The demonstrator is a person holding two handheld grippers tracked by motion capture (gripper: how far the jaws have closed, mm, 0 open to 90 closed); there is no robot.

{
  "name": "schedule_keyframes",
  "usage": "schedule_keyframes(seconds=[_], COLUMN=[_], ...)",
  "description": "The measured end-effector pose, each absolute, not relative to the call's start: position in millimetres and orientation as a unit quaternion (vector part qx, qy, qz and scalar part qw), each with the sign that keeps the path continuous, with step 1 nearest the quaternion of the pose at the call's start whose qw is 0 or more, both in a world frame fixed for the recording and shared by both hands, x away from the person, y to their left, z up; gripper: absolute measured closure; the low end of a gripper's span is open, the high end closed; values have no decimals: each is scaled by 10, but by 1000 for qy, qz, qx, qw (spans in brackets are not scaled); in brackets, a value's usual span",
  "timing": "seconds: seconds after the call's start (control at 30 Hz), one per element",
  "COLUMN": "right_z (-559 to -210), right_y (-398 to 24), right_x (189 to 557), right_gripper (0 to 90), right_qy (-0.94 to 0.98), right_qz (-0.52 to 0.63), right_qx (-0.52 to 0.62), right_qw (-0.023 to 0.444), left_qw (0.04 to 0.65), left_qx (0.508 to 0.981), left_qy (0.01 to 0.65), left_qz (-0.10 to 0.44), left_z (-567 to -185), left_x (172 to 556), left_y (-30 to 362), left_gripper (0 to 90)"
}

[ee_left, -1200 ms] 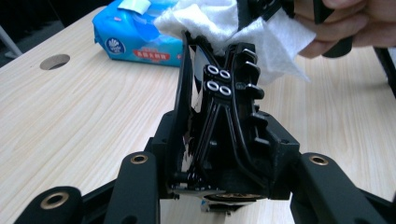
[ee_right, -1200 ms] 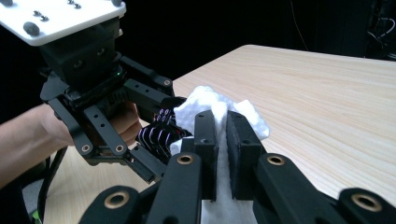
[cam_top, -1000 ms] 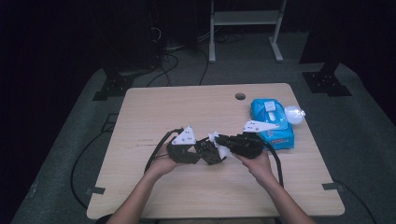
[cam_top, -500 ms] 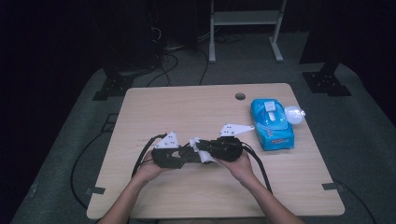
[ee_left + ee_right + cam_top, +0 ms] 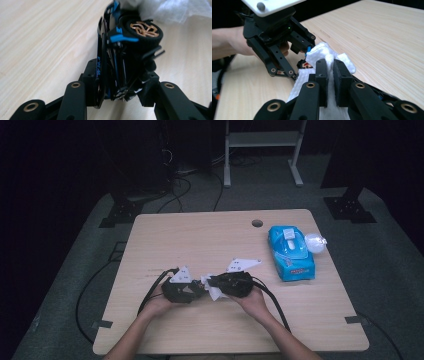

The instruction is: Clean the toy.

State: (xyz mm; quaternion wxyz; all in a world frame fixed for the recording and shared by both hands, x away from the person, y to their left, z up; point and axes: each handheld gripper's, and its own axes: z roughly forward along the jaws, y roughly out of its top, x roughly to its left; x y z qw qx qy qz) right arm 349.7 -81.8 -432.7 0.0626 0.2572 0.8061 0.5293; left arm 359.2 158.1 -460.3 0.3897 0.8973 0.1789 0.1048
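High view: I see my left gripper point(image 5: 199, 289) and right gripper point(image 5: 216, 284) meet at the table's point(image 5: 200, 240) near edge.
Left gripper view: jaws clench a black-blue toy car point(image 5: 125, 55).
Right gripper view: jaws pinch a white wipe point(image 5: 325, 58), touching the car.

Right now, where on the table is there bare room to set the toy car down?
Bare wood runs along the table's left half, from the far edge down to the left gripper, and across the far middle up to the cable hole. It is crowded at near centre, where the toy car meets the right gripper's white wipe, and by the wipes pack.
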Motion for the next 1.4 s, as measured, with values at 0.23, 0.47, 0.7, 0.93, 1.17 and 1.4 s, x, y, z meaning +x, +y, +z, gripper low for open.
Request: schedule_keyframes(seconds=[0.23,0.47,0.7,0.93,1.17,1.4], right_z=[-4387,-4403,-4382,-4358,-4326,-4318], right_y=[-753,-681,-631,-691,-1001,-1159], right_x=[3562,3585,3589,3633,3736,3794], right_gripper=[822,820,821,821,822,822], right_qy=[809,814,820,825,819,812], right_qz=[521,511,504,495,486,484], right_qx=[264,264,258,257,285,304], right_qw=[70,78,85,92,110,120], left_qw=[367,378,389,378,380,378], left_qx=[905,900,896,902,901,901], left_qy=[184,190,181,167,168,171], left_qz=[108,108,115,125,125,124], left_z=[-4662,-4630,-4533,-4494,-4498,-4493], left_x=[3610,3612,3612,3673,3669,3670], left_y=[1641,1723,1649,1543,1556,1552], left_gripper=[581,531,480,572,573,574])
